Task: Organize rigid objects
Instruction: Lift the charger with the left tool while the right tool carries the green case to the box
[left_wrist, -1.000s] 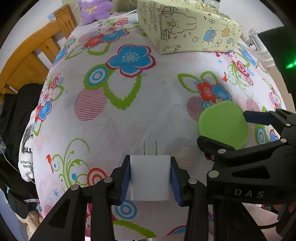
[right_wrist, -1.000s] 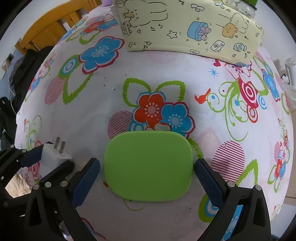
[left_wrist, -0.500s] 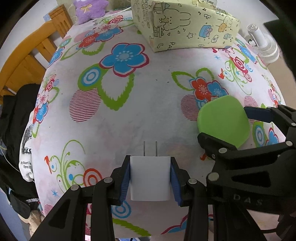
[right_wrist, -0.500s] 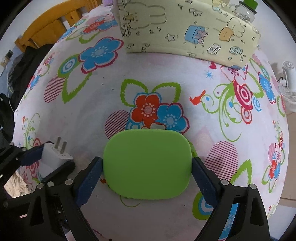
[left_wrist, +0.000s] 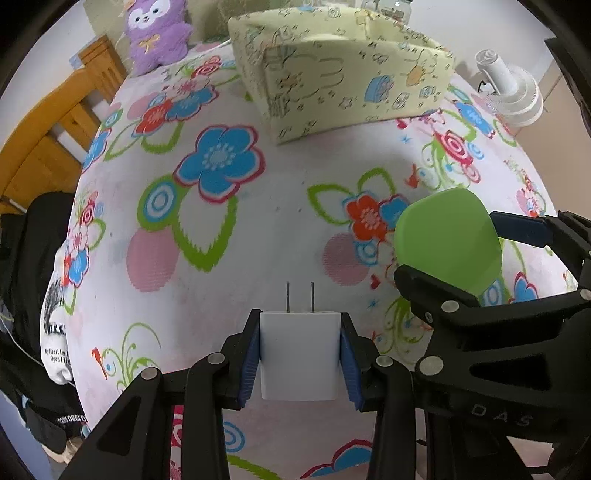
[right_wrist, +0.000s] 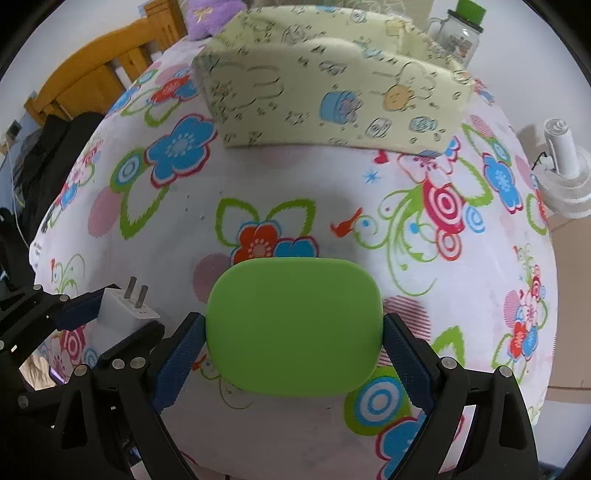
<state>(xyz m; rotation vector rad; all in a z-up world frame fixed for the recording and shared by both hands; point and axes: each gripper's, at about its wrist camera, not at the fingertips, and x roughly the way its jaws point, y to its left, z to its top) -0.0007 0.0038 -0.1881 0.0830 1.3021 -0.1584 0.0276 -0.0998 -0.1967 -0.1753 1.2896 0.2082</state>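
gripping a white plug (left_wrist: 299, 354) by its two flat sides, the left gripper (left_wrist: 300, 360) is clamped shut on it above the flowered cloth (left_wrist: 221, 258), prongs pointing away. the right gripper (right_wrist: 293, 345) pinches a green lid (right_wrist: 293, 326) across its width, both pads touching its rounded edges. both things look stiff, light and smooth; the lid's curved rim seems likelier to slip, so a centred hold suits it. a yellow box (right_wrist: 325, 96) sits well beyond.

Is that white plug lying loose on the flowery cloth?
No, the plug is clamped between the left tool's two blue pads, prongs pointing away.
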